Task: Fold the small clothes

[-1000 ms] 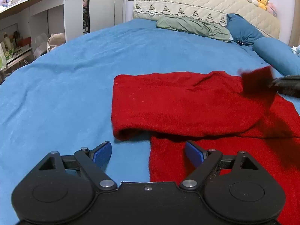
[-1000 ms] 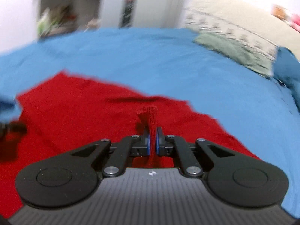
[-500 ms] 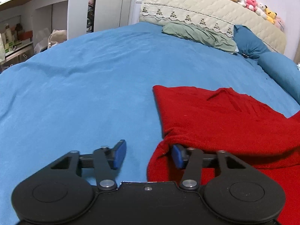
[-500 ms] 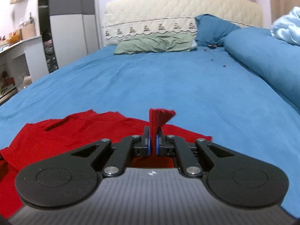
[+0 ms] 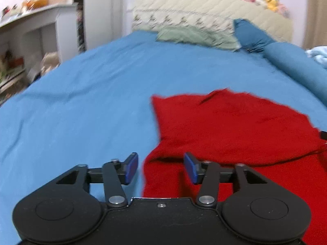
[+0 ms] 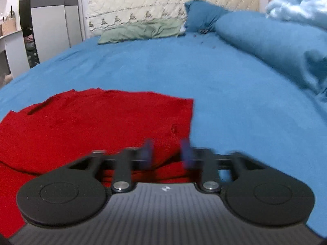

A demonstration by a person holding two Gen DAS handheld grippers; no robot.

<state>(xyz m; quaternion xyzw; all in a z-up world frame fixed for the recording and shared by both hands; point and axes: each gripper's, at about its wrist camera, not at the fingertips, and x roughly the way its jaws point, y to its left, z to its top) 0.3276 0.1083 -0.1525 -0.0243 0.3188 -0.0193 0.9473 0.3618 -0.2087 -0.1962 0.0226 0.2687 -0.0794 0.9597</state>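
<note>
A red knitted garment [image 5: 235, 126] lies folded over itself on the blue bed sheet [image 5: 81, 106]. My left gripper [image 5: 160, 168] hovers over the garment's near left corner, jaws opening, its pads clear of the cloth below. In the right wrist view the same red garment [image 6: 92, 122] fills the left half. My right gripper [image 6: 166, 153] stands over its near right edge, jaws opening and blurred, nothing pinched between them; the cloth lies flat beneath.
A green pillow [image 5: 194, 36] and a dark blue pillow [image 5: 249, 34] lie at the quilted headboard [image 5: 204, 14]. A blue bolster [image 6: 265, 40] and a pale blue blanket [image 6: 300, 4] run along the right. White shelves [image 5: 30, 32] stand at the left.
My right gripper carried a pinched flap of red cloth across to the right, then let it go and opened. The left gripper narrowed, then widened a little at the garment's left corner.
</note>
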